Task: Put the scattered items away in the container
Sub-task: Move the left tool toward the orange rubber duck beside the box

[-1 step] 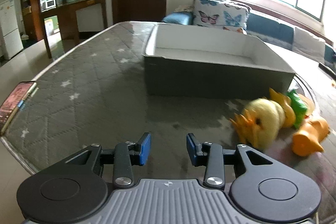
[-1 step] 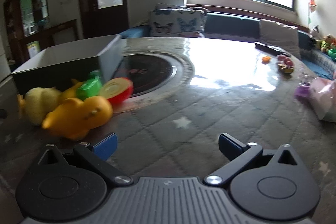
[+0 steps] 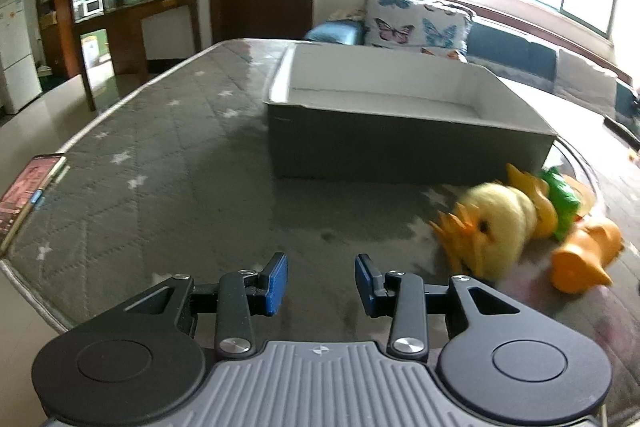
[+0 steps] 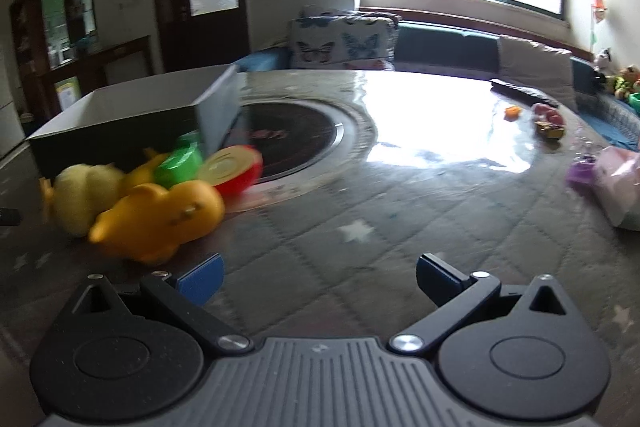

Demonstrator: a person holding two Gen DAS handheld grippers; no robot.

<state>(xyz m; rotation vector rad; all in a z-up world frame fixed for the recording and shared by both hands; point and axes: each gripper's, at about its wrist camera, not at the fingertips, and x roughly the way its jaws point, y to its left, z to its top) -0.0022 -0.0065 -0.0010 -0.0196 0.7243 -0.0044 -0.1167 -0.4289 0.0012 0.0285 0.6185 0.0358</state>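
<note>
A dark grey box (image 3: 400, 151) with a white inside stands on the quilted table. By its right corner lies a blurred pile of toys: a yellow plush duck (image 3: 500, 223), a green toy (image 3: 564, 203) and an orange rubber animal (image 3: 584, 255). My left gripper (image 3: 321, 281) hovers low over the table, left of the duck, open and empty. In the right wrist view the orange animal (image 4: 160, 219), the plush duck (image 4: 80, 195), the green toy (image 4: 178, 163) and a red-and-yellow fruit half (image 4: 232, 167) lie beside the box (image 4: 120, 131). My right gripper (image 4: 320, 277) is wide open and empty, right of the orange animal.
A phone (image 3: 24, 191) lies at the table's left edge. A round black inset (image 4: 288, 139) sits in the tabletop by the box. Small toys (image 4: 550, 123), a purple item (image 4: 580, 173) and a pink bag (image 4: 616, 187) lie at the far right. A sofa stands behind.
</note>
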